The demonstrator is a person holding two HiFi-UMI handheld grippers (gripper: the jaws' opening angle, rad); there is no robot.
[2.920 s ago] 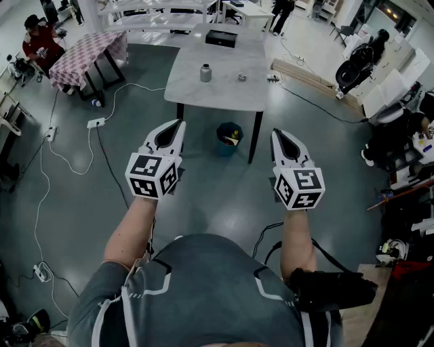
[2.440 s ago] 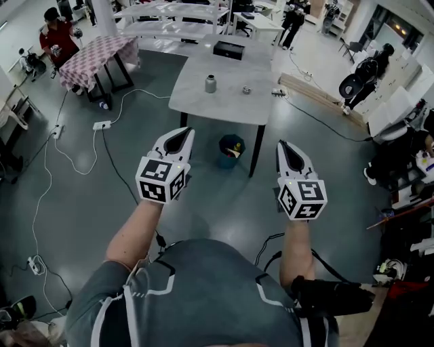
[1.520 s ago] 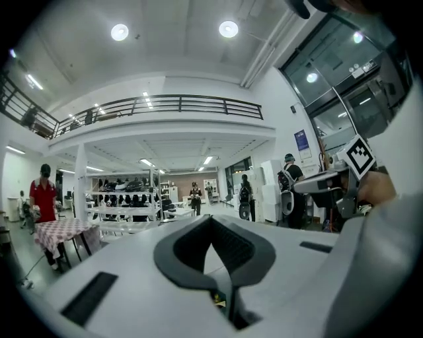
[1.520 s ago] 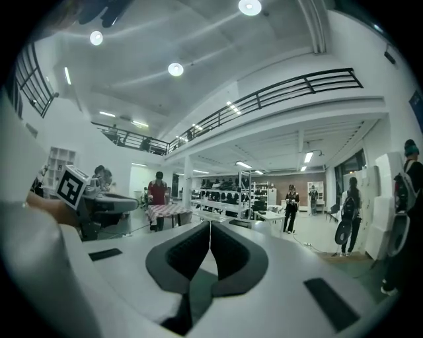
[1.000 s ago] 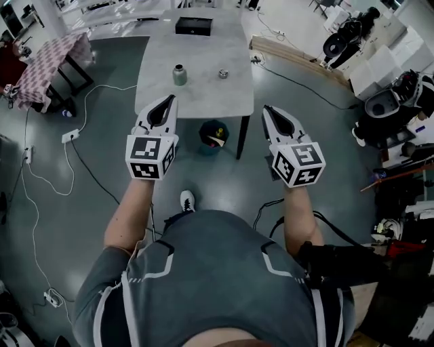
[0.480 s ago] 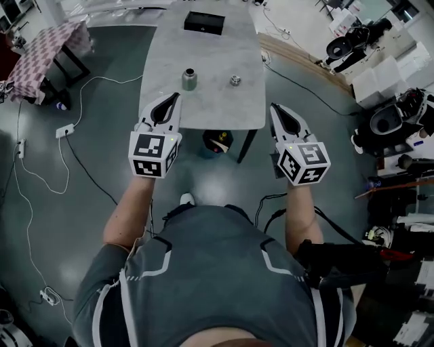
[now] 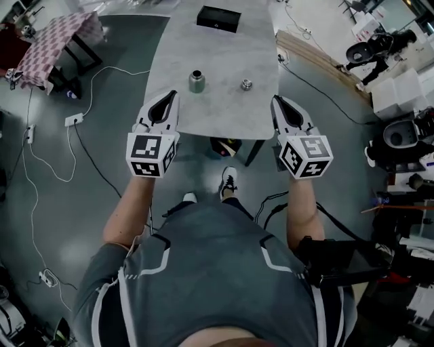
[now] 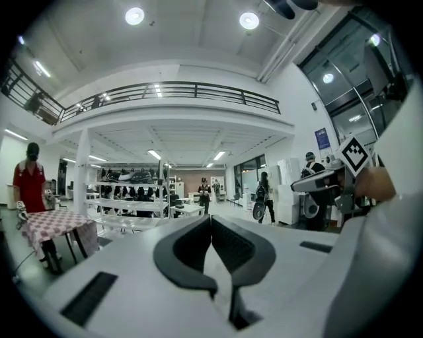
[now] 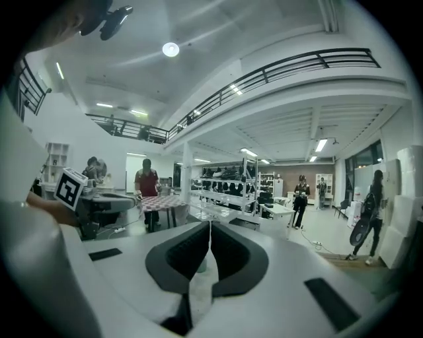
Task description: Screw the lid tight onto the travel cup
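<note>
A small metal travel cup (image 7: 196, 81) stands upright and uncovered on the grey marble table (image 7: 217, 115). Its round lid (image 7: 247, 85) lies apart on the tabletop, to the cup's right. My left gripper (image 7: 170, 95) is shut and empty, level over the table's near edge, just short of the cup and a little to its left. At the near right edge my right gripper (image 7: 278, 101) is also shut with nothing in it, short of the lid. In the left gripper view the jaws (image 8: 211, 223) meet; in the right gripper view the jaws (image 9: 209, 228) meet too.
A black box (image 7: 218, 18) lies at the table's far end. A dark bin (image 7: 224, 145) sits under the near edge by a table leg. Cables and a power strip (image 7: 73, 120) run over the floor at left, near a checkered table (image 7: 57, 46). Equipment crowds the right side.
The person has walked up to the table, so it sits closer and larger in view. Both grippers have reached its near edge and stay shut.
</note>
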